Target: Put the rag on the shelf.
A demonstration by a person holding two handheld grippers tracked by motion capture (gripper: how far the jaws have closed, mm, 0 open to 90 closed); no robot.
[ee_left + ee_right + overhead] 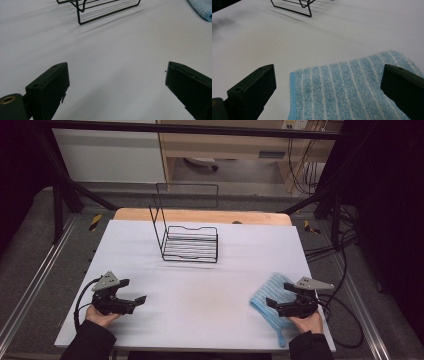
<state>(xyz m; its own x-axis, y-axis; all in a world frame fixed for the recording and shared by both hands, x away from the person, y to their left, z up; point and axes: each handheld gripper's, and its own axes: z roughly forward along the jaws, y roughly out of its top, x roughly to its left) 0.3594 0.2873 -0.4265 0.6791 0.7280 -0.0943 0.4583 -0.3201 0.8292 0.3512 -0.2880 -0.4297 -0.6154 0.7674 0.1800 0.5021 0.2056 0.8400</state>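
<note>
A folded light-blue towel with white stripes (270, 301) lies flat near the table's front right corner. My right gripper (274, 303) hovers just over its near part, jaws wide apart, and the towel (352, 87) spreads between and ahead of them untouched. My left gripper (139, 301) rests low at the front left, open, with bare white table between its jaws. A black wire rack (187, 237) stands upright on the table's far middle; its lower bars (100, 10) show at the top of the left gripper view, and its base (294, 6) at the top of the right gripper view.
The white tabletop (210, 280) stretches between the grippers and the rack. A wooden board edge (200, 215) runs behind it. Black cables (345, 320) trail off the right side. Metal frame rails (30, 285) flank the table.
</note>
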